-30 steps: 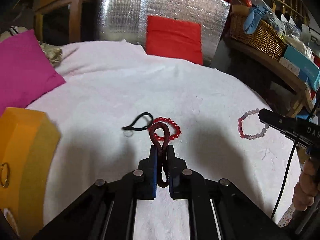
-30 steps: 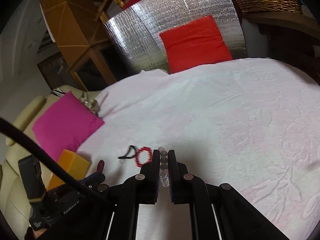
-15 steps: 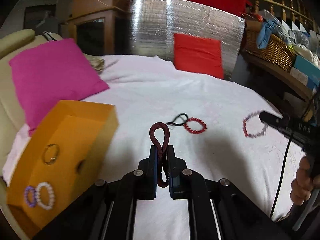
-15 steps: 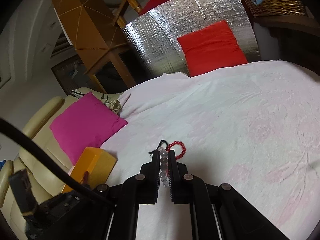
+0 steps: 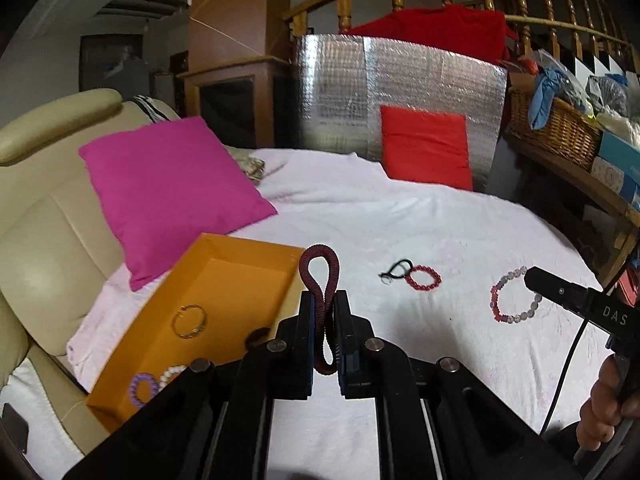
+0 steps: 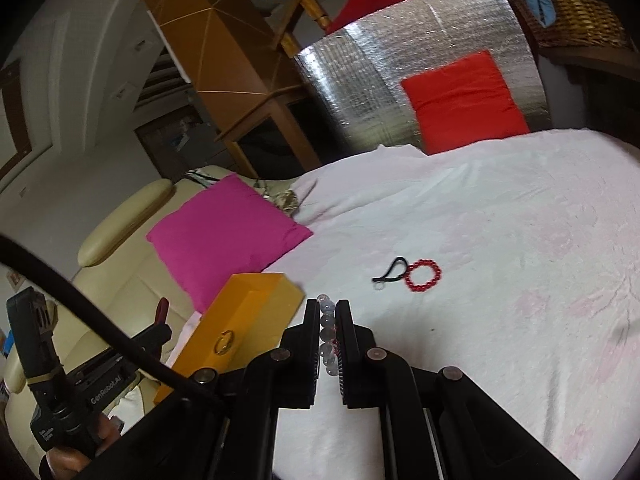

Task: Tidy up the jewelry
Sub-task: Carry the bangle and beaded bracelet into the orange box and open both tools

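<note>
Carrying: left gripper (image 5: 323, 312) clamps dark-red coil band (image 5: 320, 280); right gripper (image 6: 329, 320) clamps clear bead bracelet (image 6: 327, 332). Orange box (image 5: 240, 248) lies left of both, nearer left.

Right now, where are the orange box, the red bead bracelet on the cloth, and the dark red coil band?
orange box (image 5: 240, 280): left wrist view, bare inside floor.
red bead bracelet (image 5: 424, 278): left wrist view, bead ring's near edge.
dark red coil band (image 5: 319, 254): left wrist view, top of its loop.
</note>
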`<state>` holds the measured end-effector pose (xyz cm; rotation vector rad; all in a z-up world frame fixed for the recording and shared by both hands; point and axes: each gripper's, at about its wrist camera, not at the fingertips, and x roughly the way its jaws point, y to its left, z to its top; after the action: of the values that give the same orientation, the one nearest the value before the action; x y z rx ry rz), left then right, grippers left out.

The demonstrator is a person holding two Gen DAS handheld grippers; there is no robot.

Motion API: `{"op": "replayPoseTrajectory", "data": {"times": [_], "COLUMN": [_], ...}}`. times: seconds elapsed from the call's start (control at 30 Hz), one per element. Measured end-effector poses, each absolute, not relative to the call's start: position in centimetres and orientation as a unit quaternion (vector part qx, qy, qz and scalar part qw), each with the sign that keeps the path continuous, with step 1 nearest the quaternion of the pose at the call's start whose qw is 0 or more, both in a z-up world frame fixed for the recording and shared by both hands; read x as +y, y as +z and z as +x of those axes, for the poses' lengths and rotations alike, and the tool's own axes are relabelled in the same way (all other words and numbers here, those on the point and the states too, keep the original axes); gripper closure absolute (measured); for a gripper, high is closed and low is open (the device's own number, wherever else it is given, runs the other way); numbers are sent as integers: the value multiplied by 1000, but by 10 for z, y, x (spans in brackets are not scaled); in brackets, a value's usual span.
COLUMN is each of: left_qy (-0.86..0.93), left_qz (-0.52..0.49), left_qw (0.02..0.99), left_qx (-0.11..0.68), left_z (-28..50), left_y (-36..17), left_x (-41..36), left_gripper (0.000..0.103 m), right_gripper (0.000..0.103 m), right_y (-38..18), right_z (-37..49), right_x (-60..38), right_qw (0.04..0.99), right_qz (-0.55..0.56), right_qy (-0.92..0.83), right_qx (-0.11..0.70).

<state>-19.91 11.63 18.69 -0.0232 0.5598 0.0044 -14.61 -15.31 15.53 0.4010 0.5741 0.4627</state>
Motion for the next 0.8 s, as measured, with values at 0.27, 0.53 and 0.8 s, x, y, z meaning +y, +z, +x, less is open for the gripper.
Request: {"op": "replayPoseTrajectory", "data": {"times": [0.27,0.53,0.8], "left_qy": [26,48,79], "left_qz": [-15,-32,-58], "left_qw": [967,966,956], "left_qx": [251,251,277], "left_z": [-217,-221,-215], "left_y": [204,200,176], "left_x": [140,172,214], "left_gripper": [94,94,94], "right_gripper": [94,94,94], "right_y": [179,190,187], "right_z": [-164,-169,-166], "right_x": [-123,-80,-23], "right_qw": [915,911,899], "right_qz": [174,144,107], "right_qy": [247,275,312], "right_qx": [267,272,289]}}
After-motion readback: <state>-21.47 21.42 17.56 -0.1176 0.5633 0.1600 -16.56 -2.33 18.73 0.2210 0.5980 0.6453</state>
